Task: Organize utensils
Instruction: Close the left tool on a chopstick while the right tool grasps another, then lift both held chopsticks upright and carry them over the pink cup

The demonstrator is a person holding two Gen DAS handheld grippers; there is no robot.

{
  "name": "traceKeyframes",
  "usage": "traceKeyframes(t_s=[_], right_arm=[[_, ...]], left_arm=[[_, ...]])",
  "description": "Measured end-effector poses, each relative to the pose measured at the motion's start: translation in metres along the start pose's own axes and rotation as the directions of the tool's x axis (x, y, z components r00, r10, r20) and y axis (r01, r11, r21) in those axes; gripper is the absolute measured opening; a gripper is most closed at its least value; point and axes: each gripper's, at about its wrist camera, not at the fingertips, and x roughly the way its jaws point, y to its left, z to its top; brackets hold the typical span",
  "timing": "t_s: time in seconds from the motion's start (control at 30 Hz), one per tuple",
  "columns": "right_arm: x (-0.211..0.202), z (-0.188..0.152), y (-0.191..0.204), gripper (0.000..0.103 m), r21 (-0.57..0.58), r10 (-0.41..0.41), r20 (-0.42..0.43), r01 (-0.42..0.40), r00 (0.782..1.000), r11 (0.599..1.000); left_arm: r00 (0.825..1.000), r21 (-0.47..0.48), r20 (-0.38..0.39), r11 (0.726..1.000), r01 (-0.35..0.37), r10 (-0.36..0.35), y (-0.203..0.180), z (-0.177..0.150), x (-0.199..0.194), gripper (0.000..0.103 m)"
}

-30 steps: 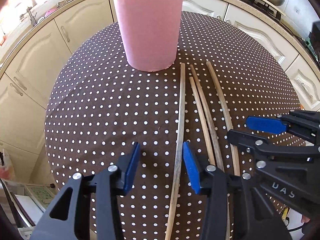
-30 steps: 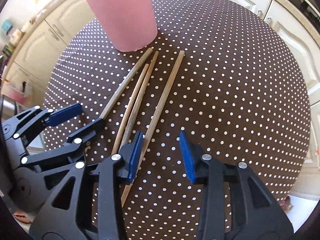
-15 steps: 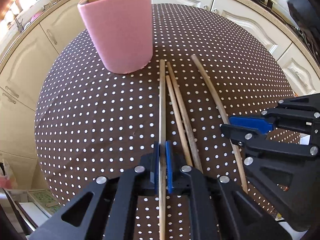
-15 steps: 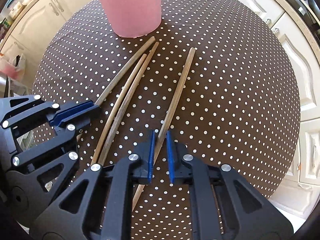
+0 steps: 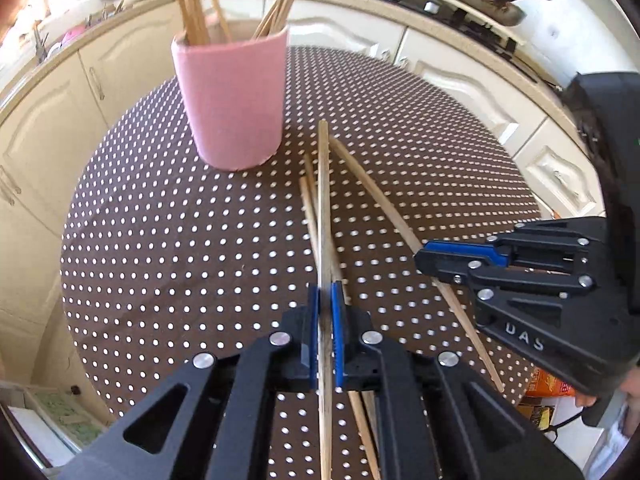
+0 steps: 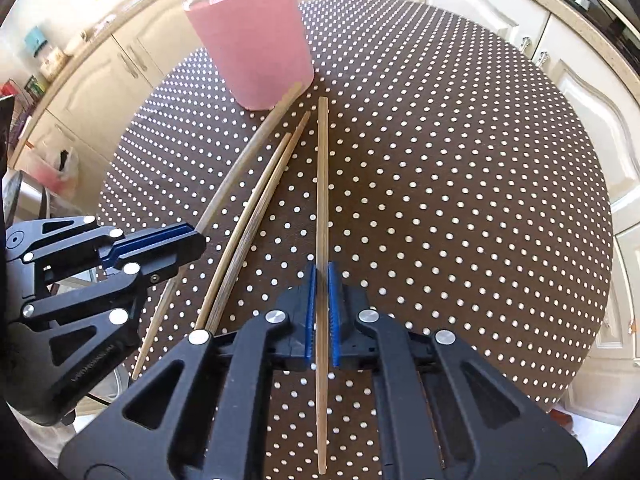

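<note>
Kitchen setting: cream cabinets ring a round table under a brown polka-dot cloth. Pink cup stands at about 11 o'clock in the left wrist view, 12 o'clock in the right wrist view, already stuffed with upright wooden sticks.

Left gripper has its tongs pinched narrow on one chopstick, held roughly a third up from the near end; the tip points to 12 o'clock, just beside the cup's base. Right gripper is likewise clamped narrow on its own chopstick, near the lower third, tip aimed at 12 o'clock just right of the cup. Each gripper shows in the other's view: right one at 3 o'clock, left one at 9 o'clock.

Two more chopsticks lie side by side on the cloth between the held pair, touching each other, not yet picked up.

Handling judgement: sticks look light, thin, stiff and smooth, so likely to pivot or slip in flat pads. Held far off-centre the long end would droop; closer to the middle looks safer. Fragility low, though a thin stick could flex under a hard squeeze. Cup is crowded, so tips probably need steering into a gap; a knock at the rim could tip the light-looking cup.
</note>
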Motion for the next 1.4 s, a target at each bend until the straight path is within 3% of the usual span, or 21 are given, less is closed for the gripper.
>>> traceKeyframes(t_s=[0.17,0.37,0.5,0.73,0.9,1.07,1.23,1.4], right_arm=[[-0.028,-0.012,-0.018,0.007,0.031,0.061,0.084,-0.064,0.995,0.997],[-0.08,-0.025,-0.026,0.007,0.03,0.145,0.259,-0.158,0.955,0.987],[-0.11,-0.032,-0.022,0.007,0.005,0.202,0.394,-0.221,0.897,0.975],[-0.143,-0.029,-0.006,0.007,-0.063,0.265,0.544,-0.276,0.796,0.959],[-0.147,-0.01,0.025,0.007,-0.106,0.279,0.605,-0.272,0.746,0.957],[-0.149,0.006,0.041,0.007,-0.151,0.282,0.644,-0.243,0.711,0.958],[-0.147,0.019,0.051,0.007,-0.175,0.304,0.656,-0.252,0.691,0.952],[-0.143,0.032,0.061,0.007,-0.197,0.314,0.665,-0.246,0.677,0.949]], left_arm=[[0.996,0.009,0.081,1.0,0.028,-0.029,-0.005,-0.006,-0.026,0.006],[0.971,0.014,0.232,0.999,0.052,-0.054,-0.006,-0.015,-0.067,0.006],[0.936,-0.021,0.344,0.996,0.09,-0.078,0.009,-0.025,-0.1,0.006],[0.867,-0.026,0.486,0.989,0.143,-0.113,0.026,-0.034,-0.143,0.006],[0.821,-0.032,0.561,0.988,0.151,-0.107,0.024,-0.032,-0.156,0.006],[0.79,-0.034,0.607,0.99,0.14,-0.091,0.03,-0.014,-0.156,0.006],[0.756,-0.038,0.65,0.991,0.132,-0.075,0.038,-0.002,-0.156,0.006],[0.741,-0.04,0.668,0.991,0.127,-0.068,0.047,0.013,-0.154,0.006]])
